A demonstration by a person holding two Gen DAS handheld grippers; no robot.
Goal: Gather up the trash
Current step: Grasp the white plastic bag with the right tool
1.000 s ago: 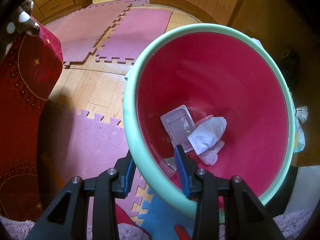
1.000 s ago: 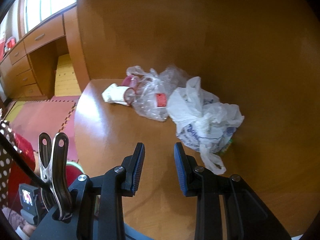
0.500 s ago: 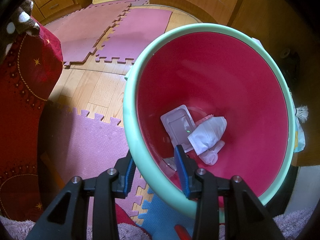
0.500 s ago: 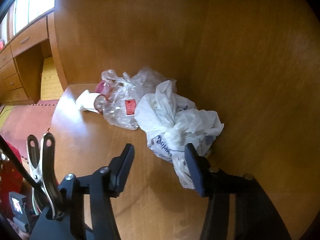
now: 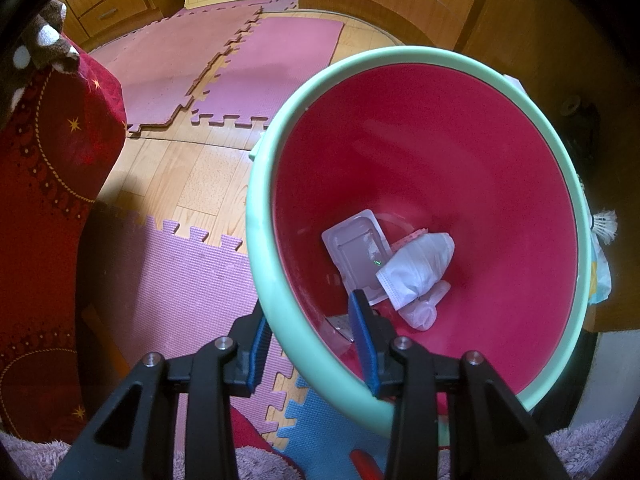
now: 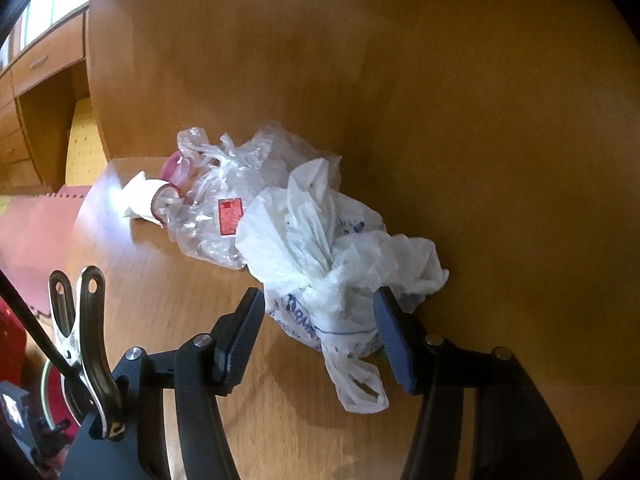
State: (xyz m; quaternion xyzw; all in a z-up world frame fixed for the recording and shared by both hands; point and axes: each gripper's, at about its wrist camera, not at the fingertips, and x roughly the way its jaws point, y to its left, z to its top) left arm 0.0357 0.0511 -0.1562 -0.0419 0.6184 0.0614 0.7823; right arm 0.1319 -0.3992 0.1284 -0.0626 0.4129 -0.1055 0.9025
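Note:
My left gripper (image 5: 308, 340) is shut on the near rim of a bin (image 5: 264, 264), mint green outside and red inside. In it lie a clear plastic tray (image 5: 354, 244), a white face mask (image 5: 416, 268) and a small clear wrapper (image 5: 424, 308). In the right wrist view my right gripper (image 6: 320, 320) is open wide, its fingers on either side of a crumpled white plastic bag (image 6: 336, 256) on a wooden table (image 6: 168, 304). Behind the bag lie a clear plastic bag with a red label (image 6: 224, 208), a white paper cup (image 6: 146, 202) and a pink lid (image 6: 178, 166).
Pink and purple foam mats (image 5: 188, 276) cover part of the wood floor. Red cloth (image 5: 44, 184) hangs at the left. Wooden panels (image 6: 400, 80) rise right behind the trash. A metal clip (image 6: 78, 320) sticks up left of my right gripper. Drawers (image 6: 36, 64) stand far left.
My right gripper has opened wider and moved forward, so the white bag now sits between its fingers. The left gripper and the bin have not moved.

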